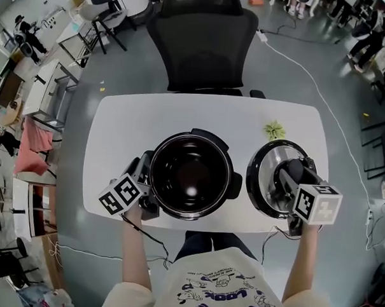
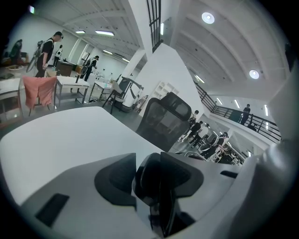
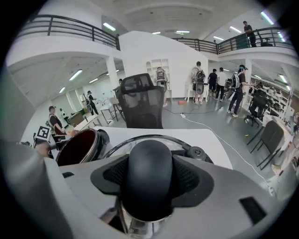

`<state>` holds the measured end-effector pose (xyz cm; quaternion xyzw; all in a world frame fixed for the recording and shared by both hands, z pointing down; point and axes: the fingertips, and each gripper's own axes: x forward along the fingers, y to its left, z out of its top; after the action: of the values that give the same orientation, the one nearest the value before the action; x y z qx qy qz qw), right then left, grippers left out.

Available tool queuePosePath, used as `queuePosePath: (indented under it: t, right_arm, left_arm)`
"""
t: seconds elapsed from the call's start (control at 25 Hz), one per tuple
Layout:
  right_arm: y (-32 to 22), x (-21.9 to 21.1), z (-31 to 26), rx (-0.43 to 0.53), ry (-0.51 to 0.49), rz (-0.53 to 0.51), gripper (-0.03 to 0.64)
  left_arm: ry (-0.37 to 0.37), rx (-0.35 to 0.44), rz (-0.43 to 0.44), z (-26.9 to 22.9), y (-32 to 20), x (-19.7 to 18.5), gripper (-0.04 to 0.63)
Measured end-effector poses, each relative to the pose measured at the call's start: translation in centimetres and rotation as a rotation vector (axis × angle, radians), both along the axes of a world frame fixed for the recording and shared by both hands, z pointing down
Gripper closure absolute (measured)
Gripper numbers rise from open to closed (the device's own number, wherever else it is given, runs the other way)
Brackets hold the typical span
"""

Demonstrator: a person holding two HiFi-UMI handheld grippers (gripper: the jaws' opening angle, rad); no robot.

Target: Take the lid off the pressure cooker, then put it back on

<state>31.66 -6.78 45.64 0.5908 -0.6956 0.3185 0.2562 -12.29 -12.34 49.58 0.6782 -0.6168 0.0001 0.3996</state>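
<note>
Right gripper (image 1: 286, 178) is clamped on the lid's black knob (image 3: 148, 177) — both pads press its sides, seen straight on in the right gripper view. The lid (image 1: 260, 175) is off the pot and sits low over the white table (image 1: 181, 114), just to the right of the pot and apart from it, shiny side up. Whether its rim actually rests on the tabletop or hangs a little above it, I can't say from here.

Left gripper (image 1: 144, 187) is closed on the pot's dark side handle (image 2: 154, 182), which fills the gap between its jaws. The pot (image 1: 227, 162) stands open in the middle of the table near the front edge, its dark inside bare — from the right gripper view its rim (image 3: 77, 147) shows to the left of the lid.

Behind the lid lies a small green thing (image 1: 274, 129). A black chair (image 1: 200, 42) stands at the far side of the table.
</note>
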Motion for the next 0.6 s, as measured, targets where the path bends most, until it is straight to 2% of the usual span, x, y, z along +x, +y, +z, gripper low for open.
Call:
queuePosePath:
  t: [0.28, 0.6]
  right_arm:
    - [0.7, 0.2, 2.9, -0.052, 0.005, 0.023, 0.322]
    - [1.0, -0.8, 7.6, -0.119, -0.006, -0.001, 0.322]
  left_arm:
    - [-0.022, 0.001, -0.009, -0.2, 0.1, -0.1, 0.434]
    - [-0.029, -0.001, -0.014, 0.0, 0.0, 0.0, 0.433]
